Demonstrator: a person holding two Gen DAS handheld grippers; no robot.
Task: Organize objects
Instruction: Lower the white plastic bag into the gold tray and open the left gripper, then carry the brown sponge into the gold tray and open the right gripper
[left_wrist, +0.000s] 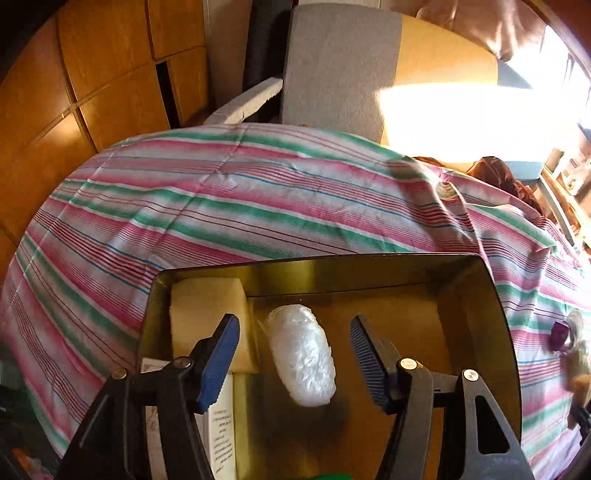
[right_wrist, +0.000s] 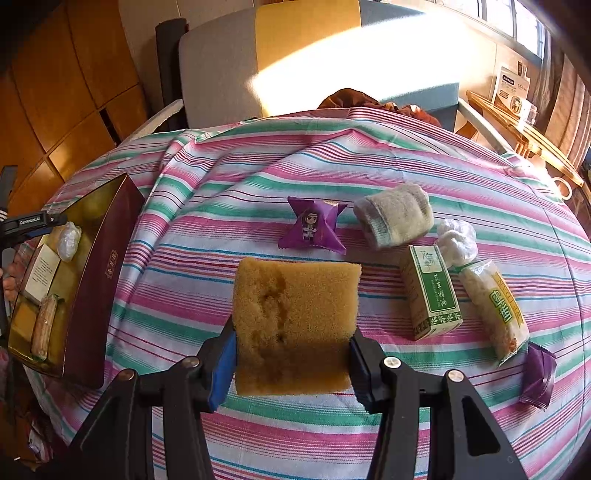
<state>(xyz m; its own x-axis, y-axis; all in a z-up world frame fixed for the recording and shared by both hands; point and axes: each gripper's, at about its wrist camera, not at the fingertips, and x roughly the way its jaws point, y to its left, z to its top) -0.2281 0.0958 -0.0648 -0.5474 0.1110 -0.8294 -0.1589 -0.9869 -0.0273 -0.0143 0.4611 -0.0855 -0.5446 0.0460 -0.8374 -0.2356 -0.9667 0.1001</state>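
While my left claw (left_wrist: 293, 365) hangs parted over the box (left_wrist: 476, 291), clear of the plastic wad (left_wrist: 301, 356) inside, my right claw (right_wrist: 291, 363) clamps the sponge (right_wrist: 293, 321) above open striped cloth (right_wrist: 229, 206).

My right jaws pinch a yellow sponge (right_wrist: 295, 325) upright by its sides. Below my parted left jaws, a white plastic bundle (left_wrist: 301, 354) lies in the box (left_wrist: 480, 295), another sponge (left_wrist: 207, 314) beside it.
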